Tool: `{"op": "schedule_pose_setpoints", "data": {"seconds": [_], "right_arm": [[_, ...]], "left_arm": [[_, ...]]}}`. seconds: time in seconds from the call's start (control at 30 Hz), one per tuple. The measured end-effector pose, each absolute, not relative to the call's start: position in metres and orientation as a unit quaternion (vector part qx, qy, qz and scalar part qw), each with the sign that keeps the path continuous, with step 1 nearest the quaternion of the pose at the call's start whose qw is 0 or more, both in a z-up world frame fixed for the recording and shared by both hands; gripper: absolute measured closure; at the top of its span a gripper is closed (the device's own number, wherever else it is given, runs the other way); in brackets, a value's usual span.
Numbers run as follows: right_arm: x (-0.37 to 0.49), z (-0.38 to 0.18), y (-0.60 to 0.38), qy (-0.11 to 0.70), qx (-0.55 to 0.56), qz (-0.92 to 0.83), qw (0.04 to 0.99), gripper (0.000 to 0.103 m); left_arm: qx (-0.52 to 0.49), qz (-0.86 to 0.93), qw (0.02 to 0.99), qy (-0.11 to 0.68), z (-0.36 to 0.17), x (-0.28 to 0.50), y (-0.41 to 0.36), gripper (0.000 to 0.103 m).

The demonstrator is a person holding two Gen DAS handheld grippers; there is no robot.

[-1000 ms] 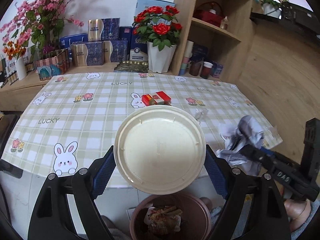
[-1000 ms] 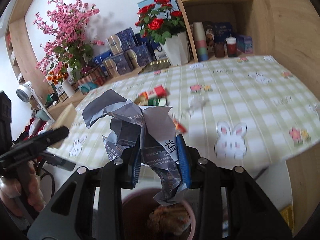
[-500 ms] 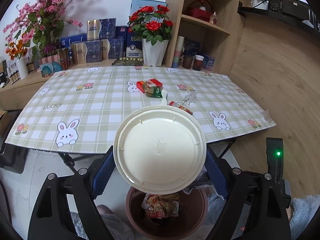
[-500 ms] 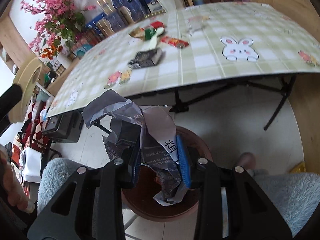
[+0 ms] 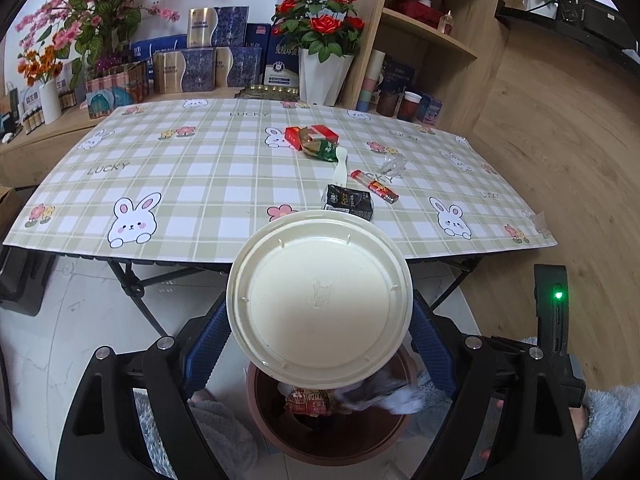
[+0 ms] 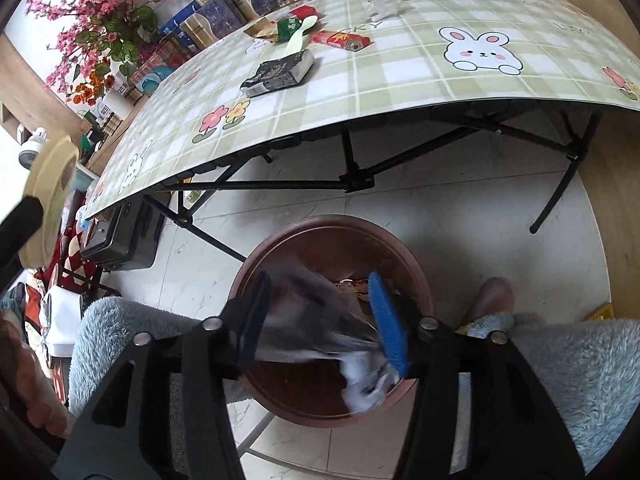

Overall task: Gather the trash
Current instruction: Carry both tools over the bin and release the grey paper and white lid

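Right tongs [image 6: 320,320] have just been opening: the crumpled wrapper [image 6: 320,320] lies loose between the released pads, dropping into the brown bin [image 6: 332,236] directly below. Left tongs [image 5: 320,332] stay clenched on the cream lid [image 5: 320,300], with the bin at 6 o'clock beneath. 5 items remain on the desk [image 5: 200,184] at 12 o'clock.

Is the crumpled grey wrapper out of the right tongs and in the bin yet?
Out, dropping. The right tongs have just been opening; the blurred grey wrapper hangs loose between their pads over the brown bin.
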State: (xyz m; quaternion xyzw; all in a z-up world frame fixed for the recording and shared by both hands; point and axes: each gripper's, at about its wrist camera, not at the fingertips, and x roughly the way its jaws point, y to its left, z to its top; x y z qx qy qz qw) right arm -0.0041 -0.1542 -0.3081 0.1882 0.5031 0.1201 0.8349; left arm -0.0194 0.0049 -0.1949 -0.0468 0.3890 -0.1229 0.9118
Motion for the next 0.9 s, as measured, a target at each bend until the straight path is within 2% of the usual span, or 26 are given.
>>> {"op": "schedule_pose_setpoints", "data": {"seconds": [0.07, 0.13, 0.2, 0.53, 0.9], "right_arm": [[-0.004, -0.305, -0.157, 0.496, 0.186, 0.114, 0.841, 0.040], [-0.004, -0.299, -0.161, 0.483, 0.180, 0.104, 0.851, 0.020], [-0.006, -0.290, -0.168, 0.458, 0.165, 0.079, 0.870, 0.007], [-0.020, -0.270, -0.191, 0.358, 0.024, 0.010, 0.933, 0.006], [-0.014, -0.287, -0.192, 0.381, 0.030, -0.004, 0.924, 0.006]], "left_arm": [[-0.048, -0.121, 0.911, 0.392, -0.197, -0.019, 0.006, 0.020], [-0.048, -0.121, 0.910, 0.393, -0.199, -0.019, 0.006, 0.020], [-0.048, -0.122, 0.909, 0.395, -0.201, -0.019, 0.005, 0.020], [-0.018, -0.139, 0.908, 0.395, -0.218, -0.021, -0.007, 0.020], [0.041, -0.150, 0.900, 0.408, -0.261, -0.022, -0.016, 0.020]]}}
